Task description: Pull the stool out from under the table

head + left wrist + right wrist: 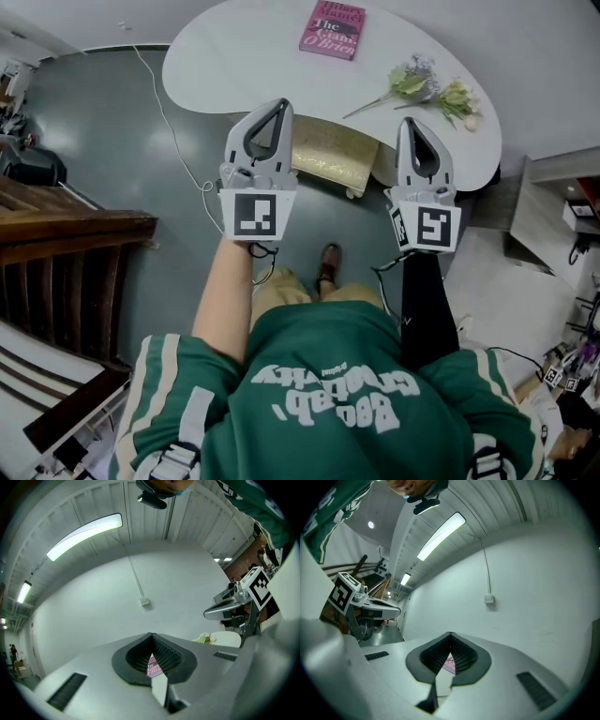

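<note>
Stool [330,153] — under white table [234,66]

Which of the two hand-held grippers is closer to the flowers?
The right gripper: in the head view its tip is just short of the flowers; the left gripper is further off, nearer the pink book.

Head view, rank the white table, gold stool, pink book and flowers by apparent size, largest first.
1. White table.
2. Gold stool, though partly hidden under the table.
3. Pink book and flowers: too alike to rank.
</note>
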Demonstrator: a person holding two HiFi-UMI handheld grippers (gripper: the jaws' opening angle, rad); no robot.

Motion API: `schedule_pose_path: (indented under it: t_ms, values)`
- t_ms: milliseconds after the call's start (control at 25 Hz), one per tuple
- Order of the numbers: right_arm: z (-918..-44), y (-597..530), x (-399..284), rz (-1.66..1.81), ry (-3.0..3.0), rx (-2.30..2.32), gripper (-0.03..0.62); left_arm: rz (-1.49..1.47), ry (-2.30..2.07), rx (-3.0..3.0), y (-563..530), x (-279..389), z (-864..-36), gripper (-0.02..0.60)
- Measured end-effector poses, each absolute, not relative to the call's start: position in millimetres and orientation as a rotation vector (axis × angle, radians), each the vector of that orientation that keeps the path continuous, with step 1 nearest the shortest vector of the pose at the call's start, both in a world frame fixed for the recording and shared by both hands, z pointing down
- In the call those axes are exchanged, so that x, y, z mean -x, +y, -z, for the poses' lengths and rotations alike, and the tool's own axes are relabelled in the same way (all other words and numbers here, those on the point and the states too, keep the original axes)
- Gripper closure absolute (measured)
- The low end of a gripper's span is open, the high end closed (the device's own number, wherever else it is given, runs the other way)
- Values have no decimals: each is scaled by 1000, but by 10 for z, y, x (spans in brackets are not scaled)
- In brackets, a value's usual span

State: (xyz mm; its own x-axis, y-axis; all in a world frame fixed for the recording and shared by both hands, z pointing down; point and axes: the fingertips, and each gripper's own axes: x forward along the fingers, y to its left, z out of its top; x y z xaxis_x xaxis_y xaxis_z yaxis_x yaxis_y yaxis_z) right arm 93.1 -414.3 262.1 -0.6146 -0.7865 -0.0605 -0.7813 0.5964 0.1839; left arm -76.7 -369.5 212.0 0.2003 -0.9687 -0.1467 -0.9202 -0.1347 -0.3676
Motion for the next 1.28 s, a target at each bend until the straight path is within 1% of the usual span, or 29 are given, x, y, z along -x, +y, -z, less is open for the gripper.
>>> schedule_pose_path:
  t_ms: [280, 560, 600, 640, 680, 720, 760, 840, 1120, 1280]
  values:
    - [-2806, -4160, -819, 235, -2764, -1389, 585, 184, 1715, 2151, -3828, 833, -2248, 566]
    - [-2991, -4118, -626, 195, -2693, -1475, 585, 159, 1607, 2239, -3937, 1039, -2460, 566]
    - [-3030, -4120, -587, 192, -2685, -1485, 583, 155, 1590, 2246, -3955, 1070, -2486, 552]
    - [-3076, -4131, -545, 188, -2681, -1490, 565, 145, 1573, 2259, -3976, 1094, -2518, 448]
    - [-3128, -4149, -504, 180, -2680, -1491, 503, 132, 1555, 2275, -4000, 1112, -2556, 345]
    - [-3183, -4169, -473, 165, -2682, -1495, 471, 123, 1534, 2293, -4020, 1122, -2603, 336]
    - [-3241, -4183, -457, 142, -2685, -1507, 461, 126, 1508, 2314, -4032, 1126, -2667, 336]
    - [-3364, -4169, -467, 91, -2671, -1546, 414, 137, 1454, 2371, -4039, 1107, -2830, 336]
    - [-3860, -4038, -445, 134, -2512, -1593, 418, 176, 1382, 2476, -4051, 1148, -3411, 336]
    - [-4297, -3953, -523, 69, -2472, -1618, 407, 189, 1400, 2522, -3993, 1110, -3839, 336]
